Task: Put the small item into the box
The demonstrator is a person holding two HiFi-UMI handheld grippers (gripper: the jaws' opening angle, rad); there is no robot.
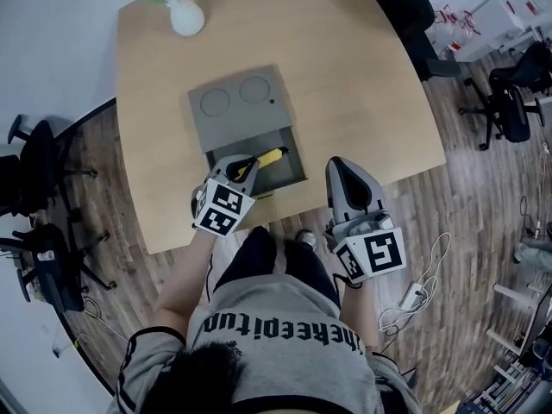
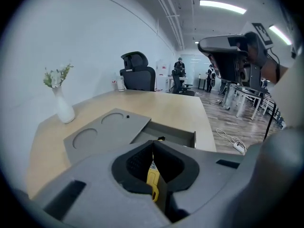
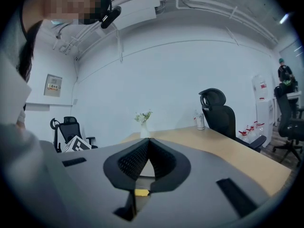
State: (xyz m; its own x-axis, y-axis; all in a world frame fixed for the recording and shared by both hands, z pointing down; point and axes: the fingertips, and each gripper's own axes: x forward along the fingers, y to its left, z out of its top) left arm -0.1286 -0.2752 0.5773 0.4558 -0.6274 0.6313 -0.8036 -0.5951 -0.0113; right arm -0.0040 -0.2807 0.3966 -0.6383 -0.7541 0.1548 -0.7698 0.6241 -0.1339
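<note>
Head view gives you the wooden table (image 1: 362, 76) first, then the grey box (image 1: 235, 103) near your edge, its lid slid back to expose the open compartment (image 1: 289, 178).

Your left gripper (image 1: 251, 163) hangs over that opening, angled down, jaws pinched shut on the yellow small item (image 1: 270, 156), which juts from the tips above the compartment. Your right gripper (image 1: 343, 167) idles beside the box with its jaws pressed together on nothing.

To do this well, I judge you should hold the pinch firm, lower the tip deep into the compartment clear of the lid's edge, and part the jaws only when the item is low inside.

Left gripper view shows just a thin yellow strip (image 2: 152, 178) between the pads. You cannot tell what the item is, or whether its far end touches the box. The compartment floor under the gripper is hidden.
</note>
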